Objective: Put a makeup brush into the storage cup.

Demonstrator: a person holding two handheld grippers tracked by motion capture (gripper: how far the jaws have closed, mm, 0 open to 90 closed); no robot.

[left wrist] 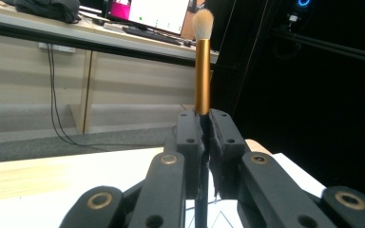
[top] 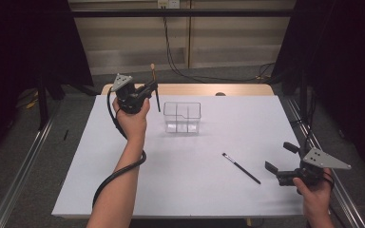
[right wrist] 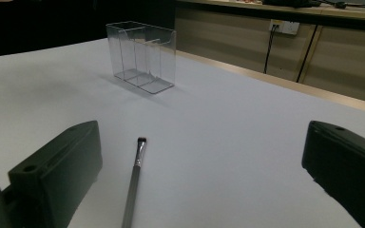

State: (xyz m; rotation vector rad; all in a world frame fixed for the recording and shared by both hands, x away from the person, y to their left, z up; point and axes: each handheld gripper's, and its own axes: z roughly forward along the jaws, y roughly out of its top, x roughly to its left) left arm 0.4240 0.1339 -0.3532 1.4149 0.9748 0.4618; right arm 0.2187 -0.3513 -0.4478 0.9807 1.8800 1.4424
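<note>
I held my left gripper (top: 155, 92) raised near the table's (top: 123, 190) far-left corner, clenched on the makeup brush (top: 155, 88), bristles pointing up.

Count: 2 brushes, 1 clear box, 2 grippers, 1 table

2 makeup brushes: 1 w/ gold ferrule & pale fluffy tip (left wrist: 202, 66), 1 thin dark flat-tipped one (top: 240, 168) lying on the table. 1 clear plastic organiser (top: 182, 117), 3 compartments as far as visible – 1 long, 2 smaller. 2 hand-held grippers: left gripper (top: 148, 90), right gripper (top: 279, 158), each w/ 2 black jaws, 1 grey three-cornered plate & 1 cable. 2 hands, 1 per gripper. 1 white-topped table (top: 180, 190). Background: 1 monitor, 1 keyboard on a far desk; cable count there can't be told
</note>
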